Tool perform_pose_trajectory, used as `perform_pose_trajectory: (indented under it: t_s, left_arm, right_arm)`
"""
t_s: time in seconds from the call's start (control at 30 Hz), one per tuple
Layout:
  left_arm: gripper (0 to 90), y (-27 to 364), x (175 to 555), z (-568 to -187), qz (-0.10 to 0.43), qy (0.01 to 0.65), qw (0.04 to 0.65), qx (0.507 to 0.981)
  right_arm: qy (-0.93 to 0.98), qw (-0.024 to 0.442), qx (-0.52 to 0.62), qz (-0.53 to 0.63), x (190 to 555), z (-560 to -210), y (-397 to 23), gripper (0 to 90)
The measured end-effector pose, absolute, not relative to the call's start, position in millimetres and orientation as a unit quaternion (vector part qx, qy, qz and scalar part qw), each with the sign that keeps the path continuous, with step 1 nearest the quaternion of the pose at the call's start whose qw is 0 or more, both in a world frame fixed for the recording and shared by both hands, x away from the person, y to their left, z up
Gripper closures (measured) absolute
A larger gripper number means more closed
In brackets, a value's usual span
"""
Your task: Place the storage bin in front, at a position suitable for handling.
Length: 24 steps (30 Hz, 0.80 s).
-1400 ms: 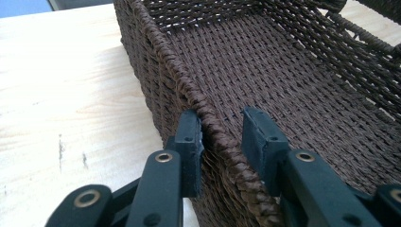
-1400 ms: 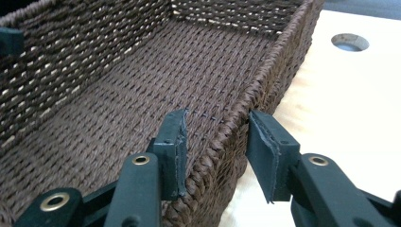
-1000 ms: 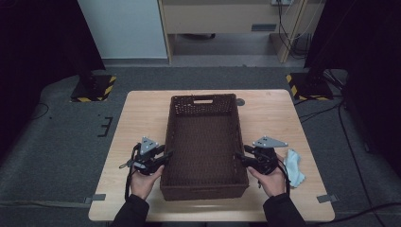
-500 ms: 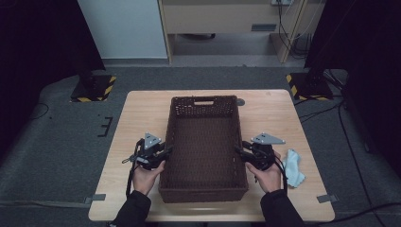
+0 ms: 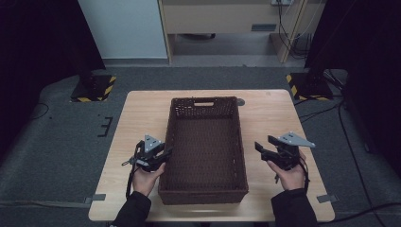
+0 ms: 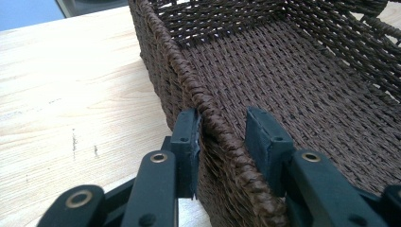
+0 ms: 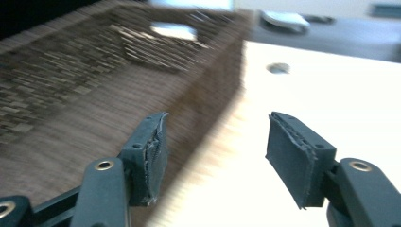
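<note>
The light wooden rectangular table [image 5: 142, 113] stands on grey carpeted floor [image 5: 61, 142]. Beyond it: a pale blue wall panel [image 5: 123, 28], a beige wooden cabinet [image 5: 217, 16], and two yellow-and-black striped stand bases [image 5: 94, 88]. Surroundings are dim.

No readable text, labels, brands, numbers or signs on anything in view
</note>
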<state>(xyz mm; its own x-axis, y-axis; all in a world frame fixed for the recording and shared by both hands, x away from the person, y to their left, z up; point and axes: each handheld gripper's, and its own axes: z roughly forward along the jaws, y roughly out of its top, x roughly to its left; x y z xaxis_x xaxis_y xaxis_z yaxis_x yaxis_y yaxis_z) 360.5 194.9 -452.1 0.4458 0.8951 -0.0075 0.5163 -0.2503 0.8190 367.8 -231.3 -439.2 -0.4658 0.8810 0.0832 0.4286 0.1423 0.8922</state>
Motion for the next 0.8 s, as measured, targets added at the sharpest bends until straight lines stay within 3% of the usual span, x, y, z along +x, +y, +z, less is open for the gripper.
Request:
perform_pose_trajectory:
  t_s: [0.53,0.8]
  left_arm:
    - [60.9,195.8,361.1,-452.7,0.236,0.478,0.394,0.749]
    - [60.6,195.9,361.2,-452.8,0.235,0.479,0.394,0.749]
  right_arm:
    - [0.692,0.292,0.550,0.366,347.7,-486.0,-310.6,36.8]
    - [0.696,0.268,0.580,0.328,348.1,-507.9,-322.2,39.0]
